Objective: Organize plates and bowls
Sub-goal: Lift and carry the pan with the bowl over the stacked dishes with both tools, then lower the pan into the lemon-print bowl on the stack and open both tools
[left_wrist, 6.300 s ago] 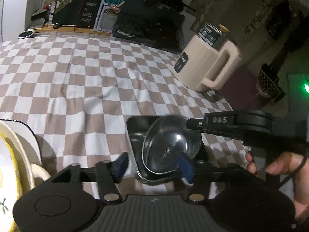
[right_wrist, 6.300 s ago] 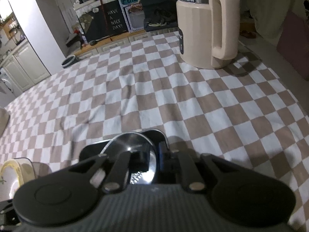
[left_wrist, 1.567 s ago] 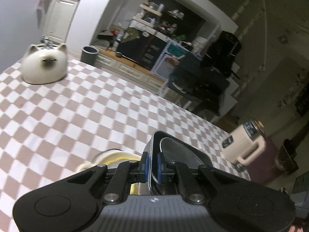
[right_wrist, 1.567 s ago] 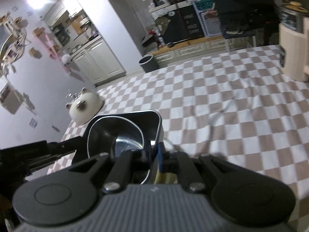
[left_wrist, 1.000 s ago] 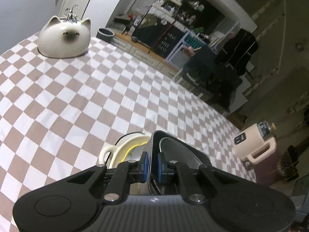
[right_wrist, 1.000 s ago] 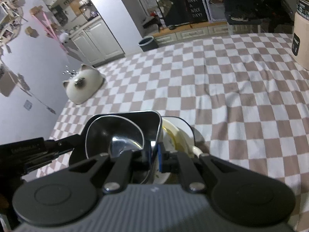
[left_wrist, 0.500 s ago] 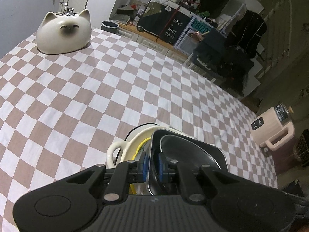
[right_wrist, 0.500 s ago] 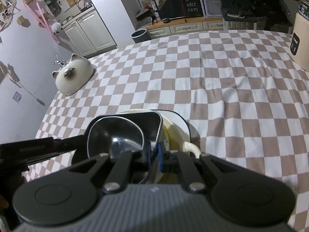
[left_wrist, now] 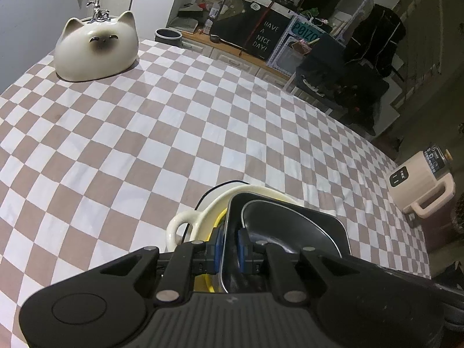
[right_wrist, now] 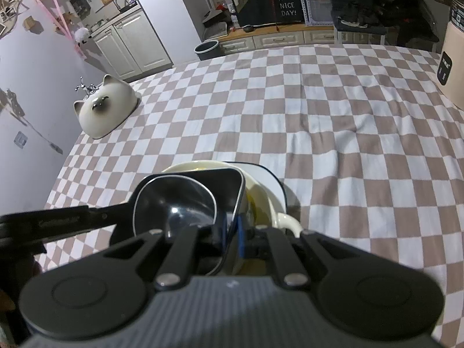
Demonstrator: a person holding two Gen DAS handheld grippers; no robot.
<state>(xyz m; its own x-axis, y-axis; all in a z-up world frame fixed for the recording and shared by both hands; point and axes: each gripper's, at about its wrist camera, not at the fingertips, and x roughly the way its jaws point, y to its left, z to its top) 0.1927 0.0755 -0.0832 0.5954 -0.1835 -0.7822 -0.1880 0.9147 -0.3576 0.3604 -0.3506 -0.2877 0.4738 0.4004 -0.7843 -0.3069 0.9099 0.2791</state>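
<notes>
Two grippers: the left gripper [left_wrist: 230,249] and the right gripper [right_wrist: 232,239] are both clenched on opposite walls of the same metal tray [left_wrist: 333,226], one blue pad inside the wall and one outside.
Why two grips: judging by the opposite holds, the tray is carried level from both sides so the round metal bowl [right_wrist: 174,211] nested in it does not slide.
Where the tray is: directly over the cream dish [left_wrist: 200,214], which sits on the checked tablecloth [left_wrist: 145,133]; whether the tray already rests in the dish or hangs just above it I cannot tell.
Why there: stacking metal pieces into the larger dish looks like the aim, gathering everything into one pile.
Under the dish: a white plate with a dark rim [right_wrist: 272,182] shows beneath it; a yellow edge shows inside the dish, kind unclear.
Count, task things: one tray, one metal bowl, one cream dish, one rimmed plate.
Count, other things: one cat-shaped ceramic piece [left_wrist: 97,50] at the far corner, one beige kettle [left_wrist: 420,185] well apart near the opposite edge.
</notes>
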